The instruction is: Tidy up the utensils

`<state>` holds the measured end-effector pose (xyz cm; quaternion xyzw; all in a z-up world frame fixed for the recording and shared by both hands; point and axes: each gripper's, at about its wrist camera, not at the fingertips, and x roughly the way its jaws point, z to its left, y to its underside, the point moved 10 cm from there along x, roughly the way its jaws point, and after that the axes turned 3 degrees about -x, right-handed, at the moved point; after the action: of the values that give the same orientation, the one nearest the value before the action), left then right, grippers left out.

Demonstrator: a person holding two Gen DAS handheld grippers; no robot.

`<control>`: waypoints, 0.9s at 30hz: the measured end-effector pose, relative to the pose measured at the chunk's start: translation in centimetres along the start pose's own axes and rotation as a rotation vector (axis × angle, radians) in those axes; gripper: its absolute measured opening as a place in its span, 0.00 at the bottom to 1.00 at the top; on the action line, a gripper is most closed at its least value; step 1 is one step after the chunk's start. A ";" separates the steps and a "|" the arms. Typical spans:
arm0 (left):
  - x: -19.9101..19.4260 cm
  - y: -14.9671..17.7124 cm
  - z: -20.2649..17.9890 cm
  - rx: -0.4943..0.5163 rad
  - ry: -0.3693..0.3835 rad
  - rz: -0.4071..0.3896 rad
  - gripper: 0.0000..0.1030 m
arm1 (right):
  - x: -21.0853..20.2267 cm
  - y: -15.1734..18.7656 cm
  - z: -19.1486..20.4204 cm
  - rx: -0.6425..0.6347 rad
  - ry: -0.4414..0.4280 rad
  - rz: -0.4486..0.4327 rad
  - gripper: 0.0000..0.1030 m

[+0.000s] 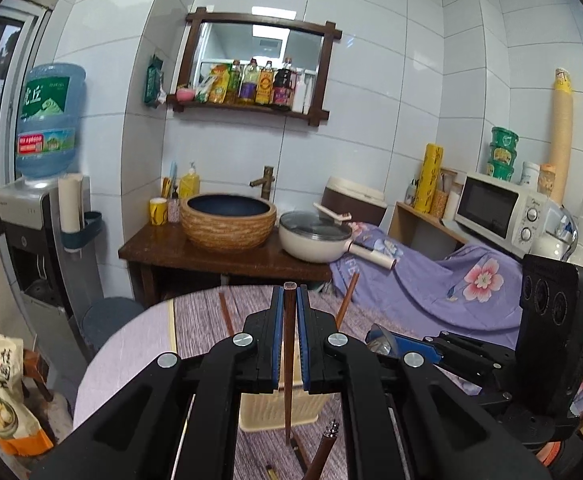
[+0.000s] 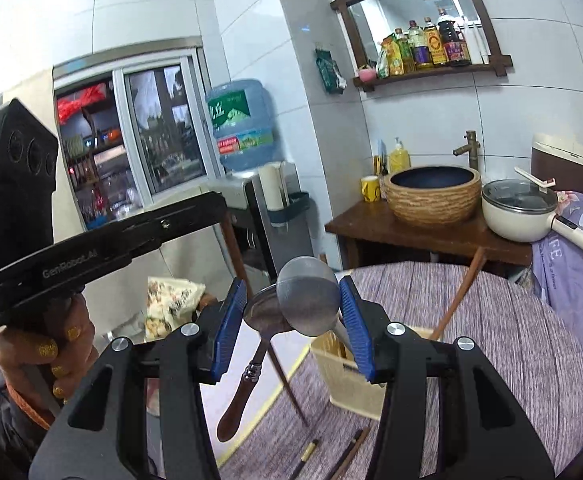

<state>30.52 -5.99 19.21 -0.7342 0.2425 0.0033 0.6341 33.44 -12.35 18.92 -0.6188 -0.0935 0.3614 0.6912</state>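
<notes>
Wooden chopstick (image 1: 289, 344) is clamped upright by the left gripper (image 1: 290, 296), directly above the cream basket (image 1: 275, 412); spoons (image 2: 307, 300) are pinched in the right gripper (image 2: 293, 300).

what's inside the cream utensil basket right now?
In the right wrist view the cream basket shows pale sticks against its inner wall and a brown chopstick leaning out. Its floor is hidden by the wall and the right fingers.
</notes>
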 end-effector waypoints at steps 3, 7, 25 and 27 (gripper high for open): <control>-0.2 -2.7 -0.6 0.005 0.009 -0.023 0.07 | 0.3 -2.1 -0.8 0.025 -0.003 -0.017 0.47; 0.8 -5.6 -0.9 0.019 -0.024 -0.049 0.07 | 1.5 -3.1 -2.0 0.047 0.021 -0.015 0.47; 9.5 -4.6 1.9 0.002 -0.130 0.023 0.07 | 7.0 1.0 -11.7 0.361 0.215 -0.019 0.47; 9.9 -4.2 2.4 -0.009 -0.137 0.027 0.07 | 7.0 1.3 -12.6 0.371 0.249 -0.036 0.47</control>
<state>41.52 -6.92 19.53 -0.7316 0.2085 0.0632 0.6460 45.22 -17.98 12.77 -0.5190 0.0495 0.2807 0.8059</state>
